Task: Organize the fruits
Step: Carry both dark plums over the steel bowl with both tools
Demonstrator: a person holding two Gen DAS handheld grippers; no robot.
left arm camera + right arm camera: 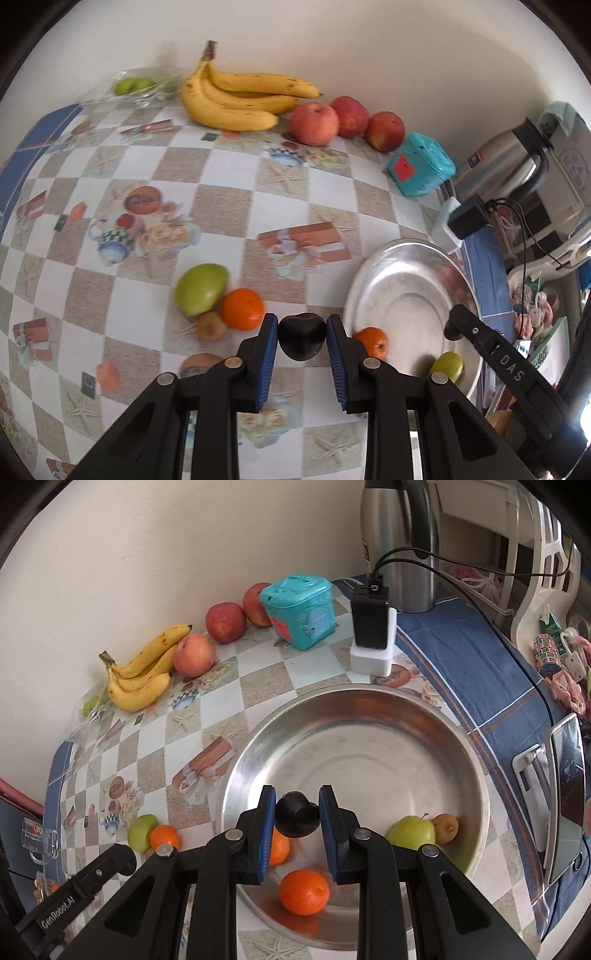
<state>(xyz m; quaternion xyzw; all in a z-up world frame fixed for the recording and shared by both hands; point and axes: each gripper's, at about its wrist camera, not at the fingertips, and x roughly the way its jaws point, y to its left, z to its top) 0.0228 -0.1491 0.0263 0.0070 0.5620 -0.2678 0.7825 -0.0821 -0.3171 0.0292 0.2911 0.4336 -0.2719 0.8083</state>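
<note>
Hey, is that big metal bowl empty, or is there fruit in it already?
Not empty. The metal bowl holds two oranges, a green apple and a small brown fruit.

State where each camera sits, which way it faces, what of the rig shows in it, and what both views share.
Left wrist: on the left gripper, angled down at the checkered table; its fingers clamp a dark plum; the other gripper's arm shows at right.
Right wrist: on the right gripper, angled down over the metal bowl, holding another dark fruit.
Shared: bowl, bananas, red apples, teal box.
</note>
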